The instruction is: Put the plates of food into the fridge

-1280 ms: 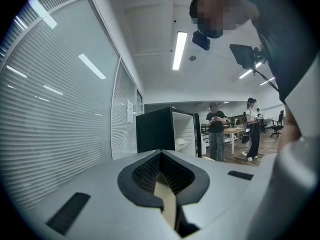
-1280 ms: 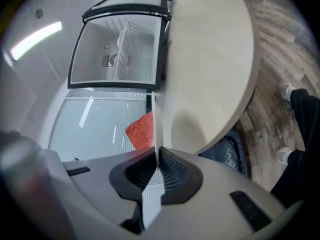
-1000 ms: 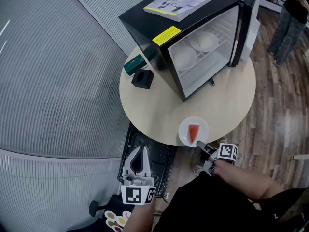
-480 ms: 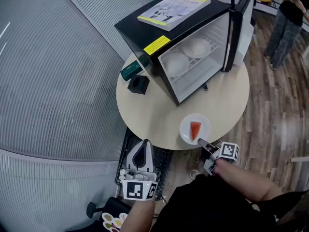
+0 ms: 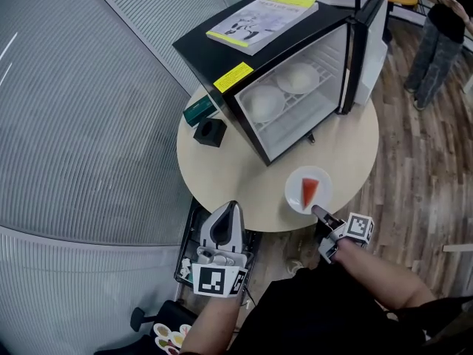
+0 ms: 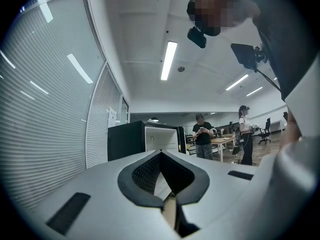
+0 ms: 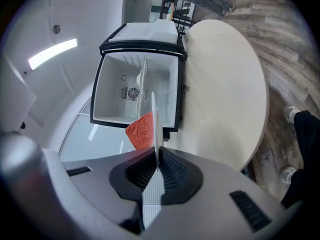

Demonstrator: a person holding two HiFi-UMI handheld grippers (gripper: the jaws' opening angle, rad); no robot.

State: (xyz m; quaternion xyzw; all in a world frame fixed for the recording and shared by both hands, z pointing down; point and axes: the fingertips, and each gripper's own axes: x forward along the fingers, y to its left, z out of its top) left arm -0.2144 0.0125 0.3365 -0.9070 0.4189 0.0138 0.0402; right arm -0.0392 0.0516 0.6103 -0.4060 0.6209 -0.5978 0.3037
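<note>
A white plate [image 5: 308,189] with a red wedge of food [image 5: 309,191] sits over the near edge of the round table [image 5: 236,180]. My right gripper [image 5: 319,211] is shut on its near rim. In the right gripper view the plate [image 7: 154,119] runs edge-on between the jaws [image 7: 158,156], with the red wedge [image 7: 142,130] to its left. The black fridge [image 5: 277,80] stands open on the table with two white plates [image 5: 264,103] [image 5: 298,78] on its shelf. My left gripper [image 5: 225,228] hangs below the table edge, shut and empty [image 6: 161,156].
A green box [image 5: 196,111] and a black cube [image 5: 210,132] lie left of the fridge, and a booklet [image 5: 260,19] lies on top. The fridge door [image 5: 366,43] swings out to the right. A person [image 5: 436,43] stands on the wooden floor beyond.
The plate in my right gripper has shifted right along the table's near edge. My left gripper has risen closer to the table.
</note>
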